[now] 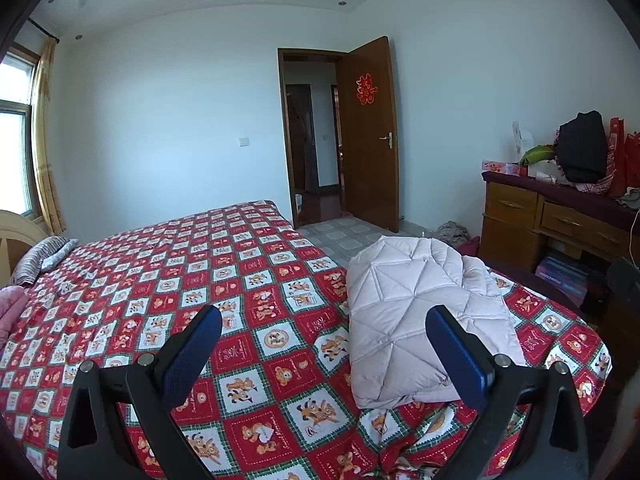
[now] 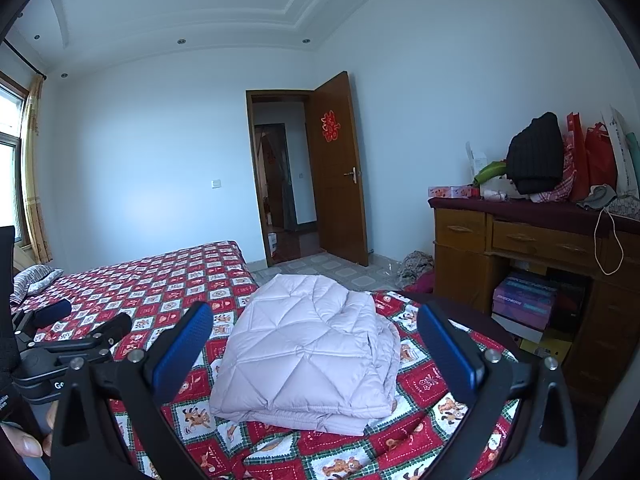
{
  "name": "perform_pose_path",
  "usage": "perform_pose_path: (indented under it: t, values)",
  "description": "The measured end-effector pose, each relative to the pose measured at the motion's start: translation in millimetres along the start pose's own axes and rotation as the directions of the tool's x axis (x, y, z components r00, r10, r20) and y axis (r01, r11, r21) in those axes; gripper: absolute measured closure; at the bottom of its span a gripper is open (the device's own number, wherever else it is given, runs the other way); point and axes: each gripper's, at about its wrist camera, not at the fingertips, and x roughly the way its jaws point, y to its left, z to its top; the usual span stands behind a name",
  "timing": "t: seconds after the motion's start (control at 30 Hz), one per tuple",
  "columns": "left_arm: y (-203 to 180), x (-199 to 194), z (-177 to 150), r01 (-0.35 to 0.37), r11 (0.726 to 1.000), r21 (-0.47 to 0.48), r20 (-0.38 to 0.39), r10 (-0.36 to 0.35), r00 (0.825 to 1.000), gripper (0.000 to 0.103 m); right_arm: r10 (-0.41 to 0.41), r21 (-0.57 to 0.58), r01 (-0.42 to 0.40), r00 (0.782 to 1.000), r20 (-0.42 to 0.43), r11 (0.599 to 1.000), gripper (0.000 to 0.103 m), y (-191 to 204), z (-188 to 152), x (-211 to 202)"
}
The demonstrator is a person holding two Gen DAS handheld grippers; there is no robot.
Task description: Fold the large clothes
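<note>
A pale pink quilted jacket (image 1: 416, 312) (image 2: 312, 352) lies folded into a thick bundle near the foot corner of the bed (image 1: 160, 280) (image 2: 160, 280). My left gripper (image 1: 324, 322) hovers open above the bedspread, its right finger over the jacket's near edge, nothing between the blue pads. In the right wrist view, my right gripper (image 2: 316, 320) stands open above and in front of the bundle, holding nothing. The left gripper (image 2: 80, 320) also shows at that view's left edge, with a hand (image 2: 24, 440) below it.
The bed has a red checked cartoon spread, with a striped pillow (image 1: 44, 258) and a pink garment (image 1: 10, 308) at its head. A wooden desk (image 2: 540, 248) piled with bags and a black bundle stands to the right. Beyond the foot of the bed is an open door (image 1: 368, 136).
</note>
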Motion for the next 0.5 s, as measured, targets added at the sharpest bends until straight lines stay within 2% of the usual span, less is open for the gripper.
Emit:
perform_pose_path:
  t: [0.33, 0.5]
  values:
    - [4, 6, -1, 0.000, 1.000, -0.015, -0.022, -0.001, 1.000, 0.001, 0.000, 0.007, 0.000, 1.000, -0.023, 1.000, 0.000, -2, -4, 7]
    - [8, 14, -3, 0.006, 0.999, -0.034, -0.057, -0.008, 0.998, 0.001, 0.001, 0.045, 0.002, 0.998, -0.069, 0.999, 0.000, -11, -8, 18]
